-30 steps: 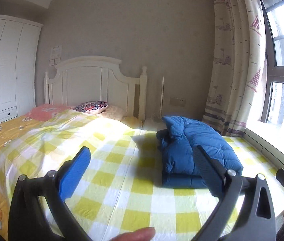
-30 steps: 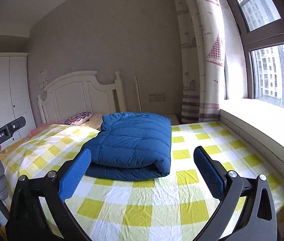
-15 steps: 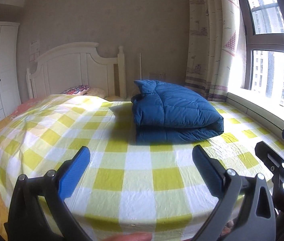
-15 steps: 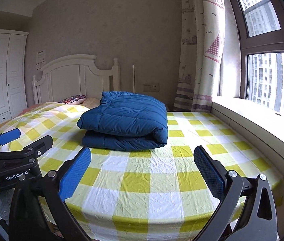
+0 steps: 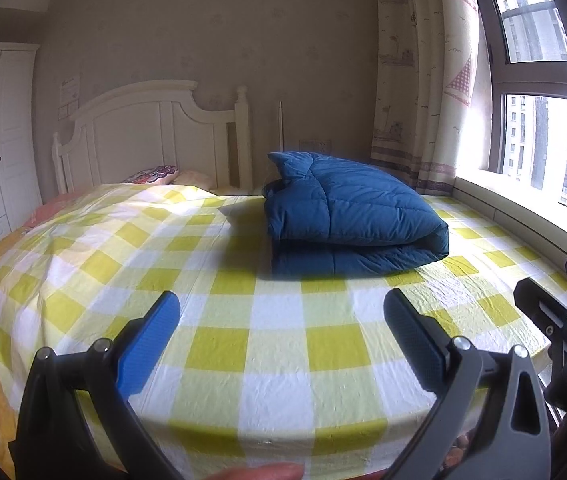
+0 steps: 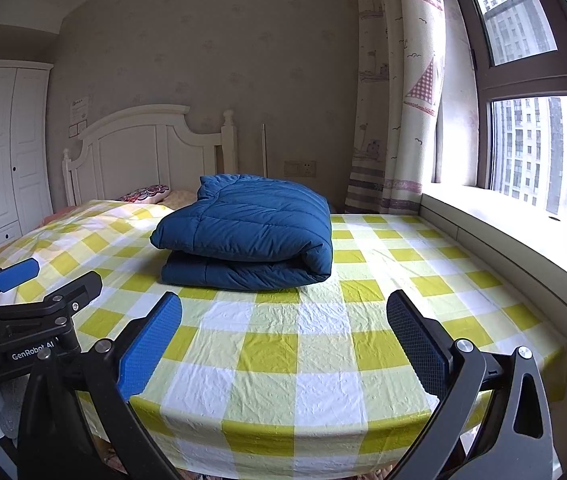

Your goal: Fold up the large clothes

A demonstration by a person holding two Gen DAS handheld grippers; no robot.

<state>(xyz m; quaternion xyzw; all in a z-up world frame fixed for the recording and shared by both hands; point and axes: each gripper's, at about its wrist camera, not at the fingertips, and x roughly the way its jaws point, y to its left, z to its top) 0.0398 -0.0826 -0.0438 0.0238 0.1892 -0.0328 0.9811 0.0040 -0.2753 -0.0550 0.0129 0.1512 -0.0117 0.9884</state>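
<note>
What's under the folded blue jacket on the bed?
The blue jacket lies folded on the yellow checked sheet, which shows all around it. The patch of sheet beneath it is covered, so anything tucked under there cannot be seen. Both tools hang open, apart from it.

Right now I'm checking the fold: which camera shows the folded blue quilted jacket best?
The right wrist view: the folded blue quilted jacket sits central, top panel and both layers visible. The left wrist view shows it right of centre, its near side shadowed.
</note>
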